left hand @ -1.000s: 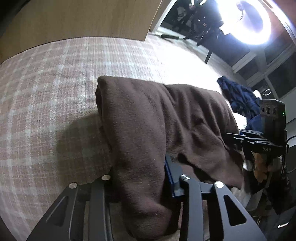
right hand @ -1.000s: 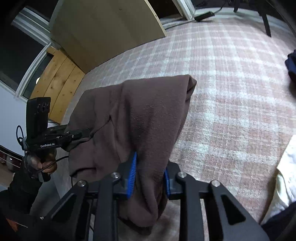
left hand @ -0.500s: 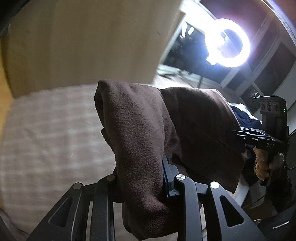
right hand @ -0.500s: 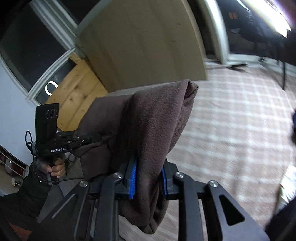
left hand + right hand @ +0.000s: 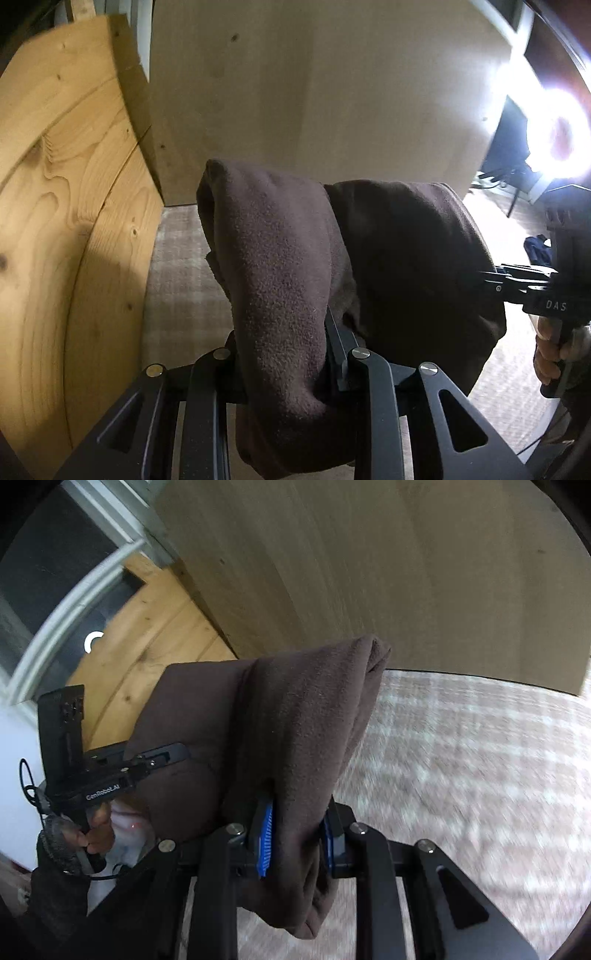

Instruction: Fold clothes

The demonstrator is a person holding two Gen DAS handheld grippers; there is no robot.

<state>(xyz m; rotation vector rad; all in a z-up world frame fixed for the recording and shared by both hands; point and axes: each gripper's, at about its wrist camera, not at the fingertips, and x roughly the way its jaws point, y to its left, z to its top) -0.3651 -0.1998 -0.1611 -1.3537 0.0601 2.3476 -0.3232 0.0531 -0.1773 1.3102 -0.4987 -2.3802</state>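
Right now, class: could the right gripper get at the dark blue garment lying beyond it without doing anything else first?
Probably not. The right gripper is shut on the brown fleece garment, which the left gripper also clamps, so its fingers are occupied. The dark blue garment lies apart, behind the right gripper.

A dark brown fleece garment [image 5: 288, 266] hangs between two black grippers, the right gripper [image 5: 295, 834] fitted with bright blue pads [image 5: 265, 845]. Below lies a pink-and-white plaid bed cover [image 5: 461, 760]; behind, pale wood panelling [image 5: 66, 206].
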